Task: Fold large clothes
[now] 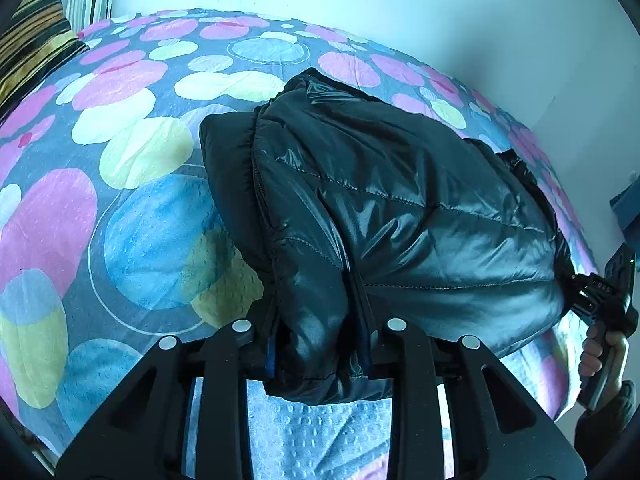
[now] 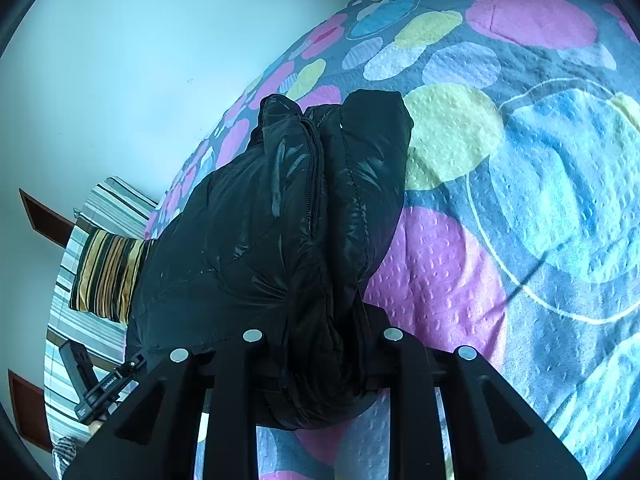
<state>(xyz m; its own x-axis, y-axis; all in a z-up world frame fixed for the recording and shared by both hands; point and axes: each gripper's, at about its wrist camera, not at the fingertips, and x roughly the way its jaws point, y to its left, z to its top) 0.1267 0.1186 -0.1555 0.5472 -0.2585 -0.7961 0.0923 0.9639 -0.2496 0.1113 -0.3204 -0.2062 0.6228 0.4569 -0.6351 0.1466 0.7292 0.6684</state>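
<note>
Bedspread (image 1: 132,184) with pink, yellow and blue circles covers the left of the left wrist view, with a striped pillow (image 1: 36,44) at the far left corner against a pale wall (image 1: 400,8). Near the bottom centre, the left gripper (image 1: 320,356) points forward and away over the bed, its black fingers (image 1: 236,360) clenched on a bunched corner of the black puffer jacket (image 1: 384,200). The padded cloth bulges between and below the jaws. From there the jacket runs away and to the right as a thick folded bundle, its long axis lying from the near corner toward the far right, zipper edge along its left side. It looks raised off the bed at the near edge, though the lens makes that hard to judge. At the far right the person's right hand (image 1: 604,354) grips a handle, and the right gripper (image 1: 582,296) pinches the jacket's other near corner.

In the right wrist view, the left gripper (image 2: 108,386) shows small at the lower left, below a striped pillow (image 2: 108,272). At centre the right gripper (image 2: 320,360) is clamped on gathered jacket (image 2: 256,224) fabric, the bundle stretching away with its zipper down the middle. Bedspread (image 2: 520,184) fills the right.
</note>
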